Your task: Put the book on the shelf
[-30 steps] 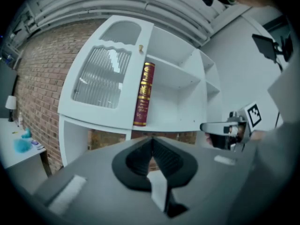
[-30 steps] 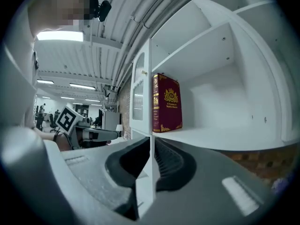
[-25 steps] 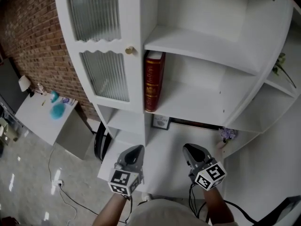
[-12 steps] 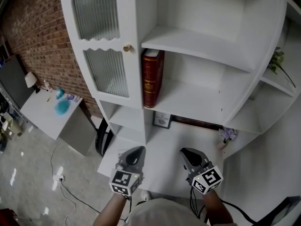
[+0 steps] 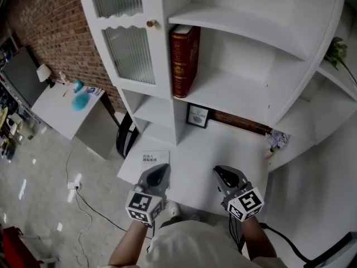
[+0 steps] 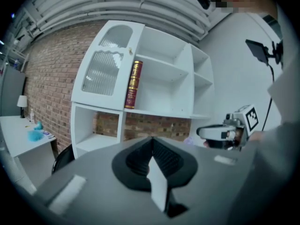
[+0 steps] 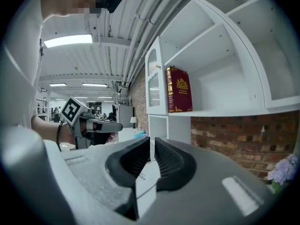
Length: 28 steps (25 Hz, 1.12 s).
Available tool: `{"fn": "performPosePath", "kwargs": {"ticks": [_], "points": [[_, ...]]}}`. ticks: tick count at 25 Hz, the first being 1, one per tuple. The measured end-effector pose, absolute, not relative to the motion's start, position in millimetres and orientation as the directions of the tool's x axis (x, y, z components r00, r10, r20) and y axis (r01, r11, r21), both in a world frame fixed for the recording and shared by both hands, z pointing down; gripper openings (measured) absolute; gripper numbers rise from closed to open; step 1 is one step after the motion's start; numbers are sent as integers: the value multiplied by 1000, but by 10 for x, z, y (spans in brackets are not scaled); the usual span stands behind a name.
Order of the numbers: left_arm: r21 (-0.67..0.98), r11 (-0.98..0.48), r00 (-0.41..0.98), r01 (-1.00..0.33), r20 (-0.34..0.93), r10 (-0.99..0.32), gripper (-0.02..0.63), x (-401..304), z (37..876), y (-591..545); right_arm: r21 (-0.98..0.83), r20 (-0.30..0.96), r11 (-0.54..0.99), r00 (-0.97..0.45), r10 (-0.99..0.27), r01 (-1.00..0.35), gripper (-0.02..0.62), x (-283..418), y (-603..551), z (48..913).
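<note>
The left gripper (image 5: 158, 173) and right gripper (image 5: 224, 175) have backed off the shelf (image 5: 234, 96) — jaws pressed together, empty. The red book (image 5: 184, 60) standing there looks stiff and probably heavy — best pinched across its spine.

Head view downward, gripper views share shelf (image 5: 234, 96)

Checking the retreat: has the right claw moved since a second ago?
Yes: right claw drew back from the framed picture, toward the desk's front edge.

White shelf (image 5: 234, 96), red book (image 5: 184, 60) upright at its left end, framed picture (image 5: 198, 116) and booklet (image 5: 154, 159) on desk (image 5: 223, 149)
</note>
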<state>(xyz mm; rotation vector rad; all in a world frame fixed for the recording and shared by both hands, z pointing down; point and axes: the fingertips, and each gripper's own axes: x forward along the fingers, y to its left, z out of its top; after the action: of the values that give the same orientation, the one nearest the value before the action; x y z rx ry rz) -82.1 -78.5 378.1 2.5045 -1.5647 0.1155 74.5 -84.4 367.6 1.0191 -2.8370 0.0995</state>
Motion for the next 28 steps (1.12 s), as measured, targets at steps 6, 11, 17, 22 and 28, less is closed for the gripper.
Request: {"fn": "performPosePath", "kwargs": {"ticks": [6,11,17,22,28], "points": [[183,-360,396,-915,230,-889,8,-941,4164,-386,-73,191,820,-815,-547,-567,32,635,-601,4045],[218,-308,364,-926,296,-883,8,-1107,4496,-57,-111,229,863,-858,-460,-493,36,371,-346,4338],[216,-249,314,-944,354,-881,8,-1493,4795,102,-146,269,874,-869,-415,-463,59,74,-192,4586],[234,-235,314,-943,399,-862,8,-1872,5114,82,-166,307,863,-857,-415,-477,67,-235,-236,4831],[267,-234,339,-935,477,-811,8,-2375,5565,0,-241,384,816,-824,-418,-526,67,-669,-340,5300]]}}
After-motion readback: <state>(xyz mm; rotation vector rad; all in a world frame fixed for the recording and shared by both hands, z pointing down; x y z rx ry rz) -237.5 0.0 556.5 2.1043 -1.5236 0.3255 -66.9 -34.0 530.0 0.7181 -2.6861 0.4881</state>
